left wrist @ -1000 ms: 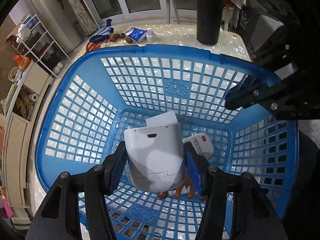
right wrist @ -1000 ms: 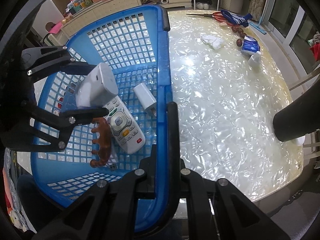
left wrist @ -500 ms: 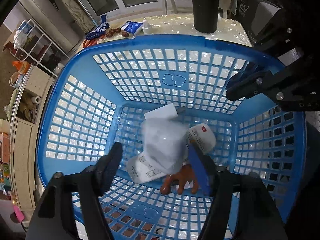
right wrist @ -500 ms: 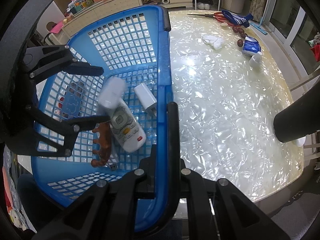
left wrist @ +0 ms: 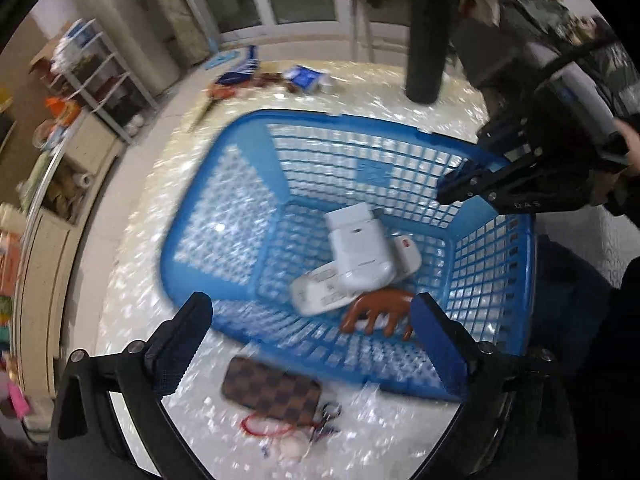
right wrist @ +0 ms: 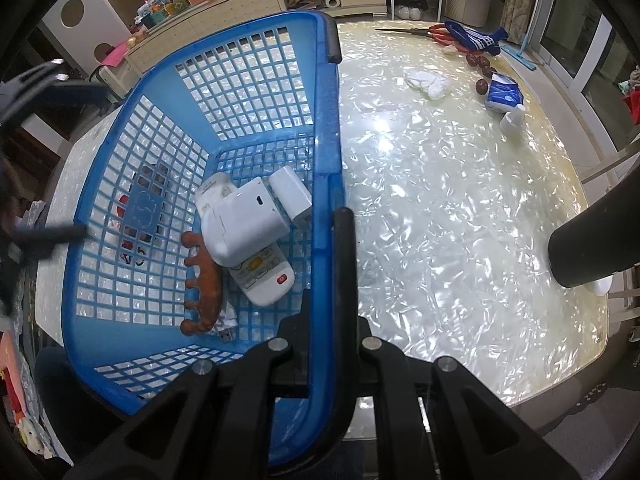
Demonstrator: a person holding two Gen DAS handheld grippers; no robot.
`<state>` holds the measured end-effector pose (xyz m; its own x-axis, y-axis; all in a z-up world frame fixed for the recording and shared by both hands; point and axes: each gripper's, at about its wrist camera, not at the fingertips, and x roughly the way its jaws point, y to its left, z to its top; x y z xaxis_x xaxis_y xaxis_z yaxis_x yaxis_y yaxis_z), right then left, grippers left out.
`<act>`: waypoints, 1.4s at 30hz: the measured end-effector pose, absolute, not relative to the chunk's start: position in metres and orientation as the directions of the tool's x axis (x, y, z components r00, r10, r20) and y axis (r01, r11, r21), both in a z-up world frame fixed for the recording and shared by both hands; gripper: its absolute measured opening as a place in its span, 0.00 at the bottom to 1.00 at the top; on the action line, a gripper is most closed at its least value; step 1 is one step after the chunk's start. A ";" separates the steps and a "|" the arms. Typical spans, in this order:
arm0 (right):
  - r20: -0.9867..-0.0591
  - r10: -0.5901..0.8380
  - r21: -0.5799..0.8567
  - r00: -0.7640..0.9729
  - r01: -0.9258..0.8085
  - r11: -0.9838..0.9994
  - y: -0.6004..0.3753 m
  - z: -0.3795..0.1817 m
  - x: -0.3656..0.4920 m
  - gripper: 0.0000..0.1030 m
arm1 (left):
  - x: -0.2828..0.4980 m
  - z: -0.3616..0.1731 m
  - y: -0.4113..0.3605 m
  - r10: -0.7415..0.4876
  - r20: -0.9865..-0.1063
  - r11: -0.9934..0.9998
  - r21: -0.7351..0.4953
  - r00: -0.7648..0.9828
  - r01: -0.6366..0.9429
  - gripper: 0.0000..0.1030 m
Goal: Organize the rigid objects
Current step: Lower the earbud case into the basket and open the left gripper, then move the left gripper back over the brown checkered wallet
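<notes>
The left gripper (left wrist: 312,316) fills the bottom of its own view, its two black fingers with blue pads spread far apart and opening wider, with nothing between them. Just beyond the fingertips, on the pearly white table (right wrist: 460,200), lies a brown checkered wallet (left wrist: 271,390) with a red cord and a small tangle of keys that is too blurred to make out. Past the wallet stands a blue plastic lattice basket (left wrist: 240,184). In its bottom a white boxy device with a small dark port (right wrist: 244,220) lies across a white remote control with a red button (right wrist: 264,276), hiding most of the remote. A brown wooden comb-like massager with stubby prongs (right wrist: 202,280) rests just beside them, and a small white charger block (right wrist: 290,192) lies touching the device near the basket wall. The right gripper (right wrist: 338,232) is clamped tight on the basket's rim, which hides its inner pads. Farther off on the table sit a tall black cylinder (right wrist: 592,244), cut off by the frame edge, a blue and white packet (right wrist: 502,94), a crumpled white tissue (right wrist: 428,82) and red-handled scissors (right wrist: 436,34). A hand (left wrist: 630,148) shows at the right edge of the left view, mostly cut off.
</notes>
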<state>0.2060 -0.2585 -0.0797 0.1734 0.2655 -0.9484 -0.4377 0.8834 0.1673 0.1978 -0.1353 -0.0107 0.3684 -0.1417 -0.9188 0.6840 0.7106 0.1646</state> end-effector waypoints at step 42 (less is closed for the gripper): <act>-0.948 0.265 0.163 0.175 -0.445 0.881 -0.258 -0.081 0.207 0.07 | 0.214 -0.128 -0.003 0.071 -0.981 0.984 0.040 0.181 -0.173 0.97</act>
